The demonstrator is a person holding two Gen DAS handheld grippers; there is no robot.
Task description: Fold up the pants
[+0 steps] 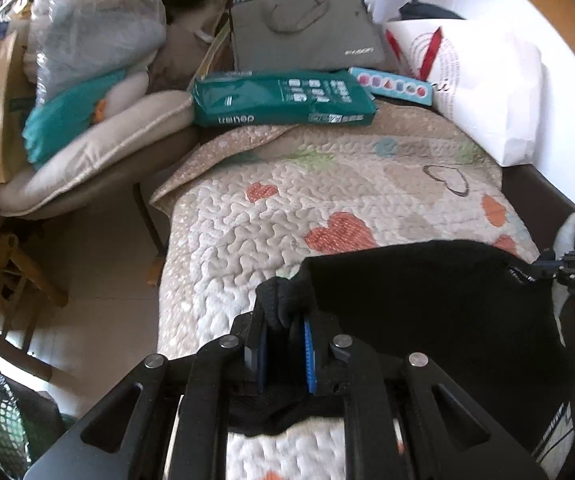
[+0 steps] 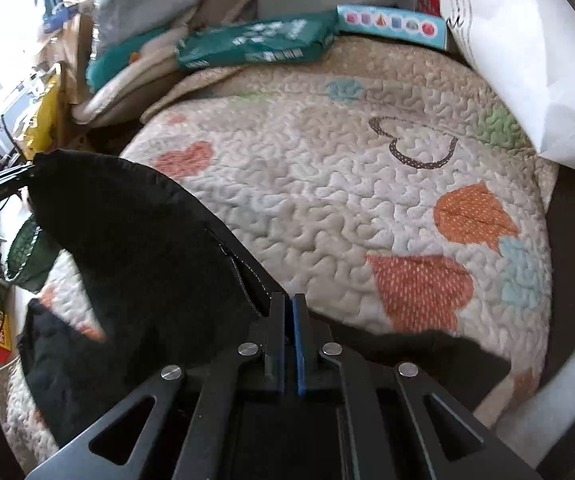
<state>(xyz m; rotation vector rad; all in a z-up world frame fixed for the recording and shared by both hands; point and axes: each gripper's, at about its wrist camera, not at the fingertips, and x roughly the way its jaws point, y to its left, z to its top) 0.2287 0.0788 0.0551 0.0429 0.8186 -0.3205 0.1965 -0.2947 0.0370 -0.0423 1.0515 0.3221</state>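
Left wrist view: black pants (image 1: 427,292) bunched between clenched left fingers (image 1: 309,356), another edge pinched by right fingers (image 2: 298,344).

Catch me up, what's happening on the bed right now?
A person is folding black pants on a heart-patterned quilt, holding a gripper in each hand. The left gripper is shut on a bunched bit of the fabric, and the right gripper is shut on another edge near a zipper. The fabric stretches between them, lifted at the top edge, with the rest draped on the quilt.
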